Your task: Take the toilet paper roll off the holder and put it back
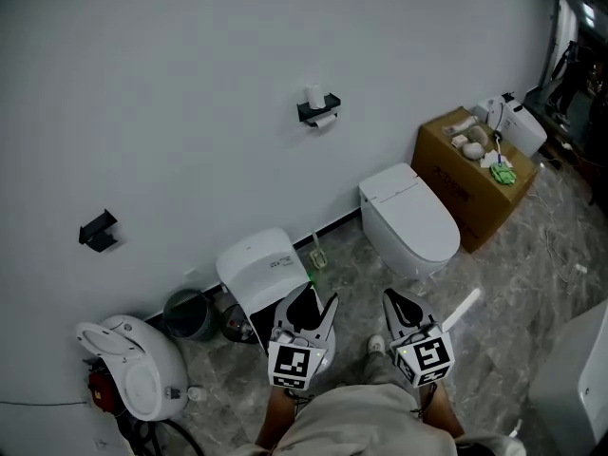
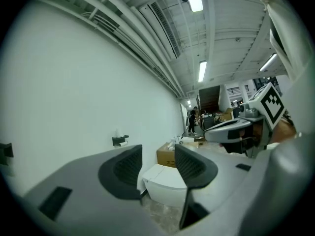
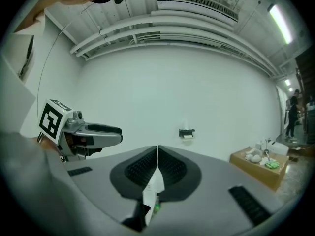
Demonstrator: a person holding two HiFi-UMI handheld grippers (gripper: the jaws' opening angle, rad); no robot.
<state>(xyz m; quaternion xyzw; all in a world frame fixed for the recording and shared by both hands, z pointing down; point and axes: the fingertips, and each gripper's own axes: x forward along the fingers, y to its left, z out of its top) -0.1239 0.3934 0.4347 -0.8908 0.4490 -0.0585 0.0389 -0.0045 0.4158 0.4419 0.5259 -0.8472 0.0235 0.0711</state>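
Both tools are held low and close to the person's body, side by side, pointing about level toward the white wall (image 1: 190, 84). The left tool (image 1: 316, 304) is released: its jaws stand a little apart with nothing between them, and only the toilet (image 2: 165, 183) shows far beyond the gap. The right tool (image 1: 397, 304) is clenched on nothing, its tips meeting. The toilet paper roll (image 1: 325, 121) hangs under the black holder (image 1: 307, 112) up on the wall, well apart from both tools. A second white roll (image 1: 313, 95) stands upright on top of the holder. The person's hands are mostly hidden behind the marker cubes, and the body is cut off by the bottom edge of the head view. Dark print on the side of the cardboard box (image 1: 456, 174) is too small to read.
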